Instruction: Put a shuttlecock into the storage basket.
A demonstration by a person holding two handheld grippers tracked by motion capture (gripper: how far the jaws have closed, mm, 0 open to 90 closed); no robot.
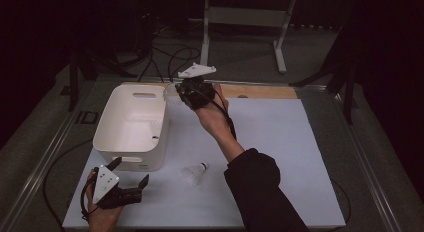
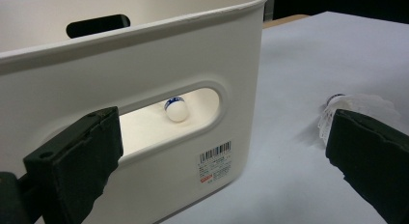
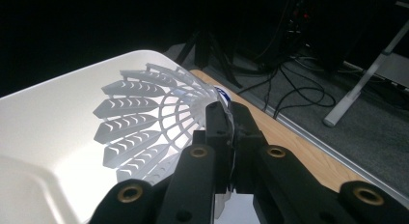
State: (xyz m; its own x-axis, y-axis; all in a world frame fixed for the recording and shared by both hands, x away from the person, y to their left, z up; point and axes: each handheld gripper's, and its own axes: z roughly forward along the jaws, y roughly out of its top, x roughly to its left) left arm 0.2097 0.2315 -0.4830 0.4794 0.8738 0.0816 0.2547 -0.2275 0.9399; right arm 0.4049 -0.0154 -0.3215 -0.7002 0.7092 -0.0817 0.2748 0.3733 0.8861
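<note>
The right tongs [image 3: 230, 119] are pressed together on the thin plastic skirt of a white shuttlecock [image 3: 144, 122], pinching it near its blue-banded cork; in the right gripper view the ribbed skirt fans out to the left of the jaws, over the rim of the white plastic bin [image 3: 58, 113]. From the high view these tongs [image 1: 176, 92] are held up at the far right corner of the bin [image 1: 131, 126], just beside its rim, with the person's dark-sleeved forearm reaching across the white sheet covering the bench [image 1: 280, 142]. The left tongs [image 1: 131, 179] are spread wide and pinch nothing; they rest low near the front left of the bench, just in front of the bin's near wall. In the left gripper view the two black jaws stand well apart, one before the bin's handle slot and the other before a second shuttlecock [image 2: 354, 108] lying on its side on the sheet. That second shuttlecock [image 1: 196, 173] lies just to the right of the bin's near corner, apart from both hands. Through the handle slot a third shuttlecock's cork [image 2: 175, 109], white with a blue band, shows inside the bin [image 2: 144, 55].
</note>
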